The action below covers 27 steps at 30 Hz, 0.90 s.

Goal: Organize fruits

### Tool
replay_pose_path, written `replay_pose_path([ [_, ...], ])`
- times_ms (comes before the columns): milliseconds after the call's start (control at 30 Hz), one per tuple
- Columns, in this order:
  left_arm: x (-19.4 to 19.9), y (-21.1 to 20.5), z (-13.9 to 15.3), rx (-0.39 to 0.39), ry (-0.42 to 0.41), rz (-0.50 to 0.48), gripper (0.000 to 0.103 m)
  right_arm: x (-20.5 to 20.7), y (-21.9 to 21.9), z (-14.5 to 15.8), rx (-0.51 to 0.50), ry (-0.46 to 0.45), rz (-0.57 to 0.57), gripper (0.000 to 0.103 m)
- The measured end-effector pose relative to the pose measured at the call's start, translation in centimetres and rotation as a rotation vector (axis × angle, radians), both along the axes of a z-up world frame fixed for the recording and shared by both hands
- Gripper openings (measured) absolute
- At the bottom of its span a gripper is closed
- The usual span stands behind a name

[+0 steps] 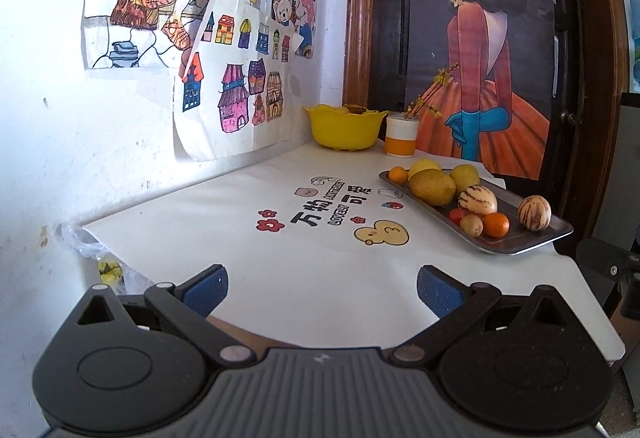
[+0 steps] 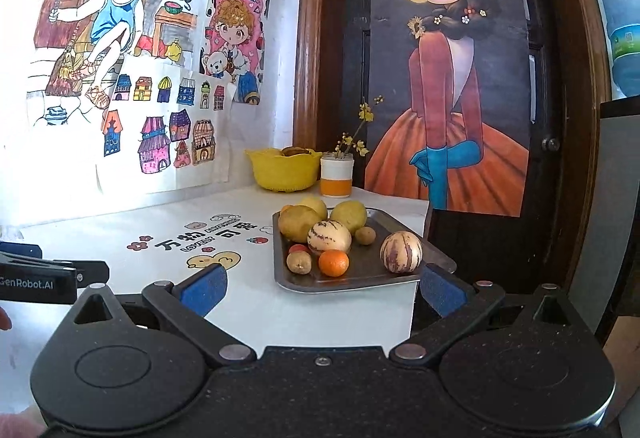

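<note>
Holding both grippers, left (image 1: 322, 292) and right (image 2: 322, 292), spread and empty short of the tray (image 2: 360, 274), fruits (image 2: 329, 236) piled on it, something already in the bowl (image 2: 282, 170); progress unclear

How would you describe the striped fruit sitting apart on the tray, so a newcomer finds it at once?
Start at the metal tray on the white table. Go to the tray's near right corner, where one striped round fruit sits by itself. The other striped fruit is paler and crowded by the orange and the other fruit.
</note>
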<state>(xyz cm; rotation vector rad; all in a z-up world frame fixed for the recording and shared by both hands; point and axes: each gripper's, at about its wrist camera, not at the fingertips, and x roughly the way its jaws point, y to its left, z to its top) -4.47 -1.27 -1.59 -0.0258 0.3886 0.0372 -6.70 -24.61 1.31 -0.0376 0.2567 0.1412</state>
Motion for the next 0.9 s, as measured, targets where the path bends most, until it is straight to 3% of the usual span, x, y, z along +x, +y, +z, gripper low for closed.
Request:
replay_pose_path([
  [900, 1.3, 0.8, -2.1, -0.018, 0.049, 0.016, 0.103, 1.6, 0.8, -2.2, -0.015, 0.034, 0.005, 0.102],
])
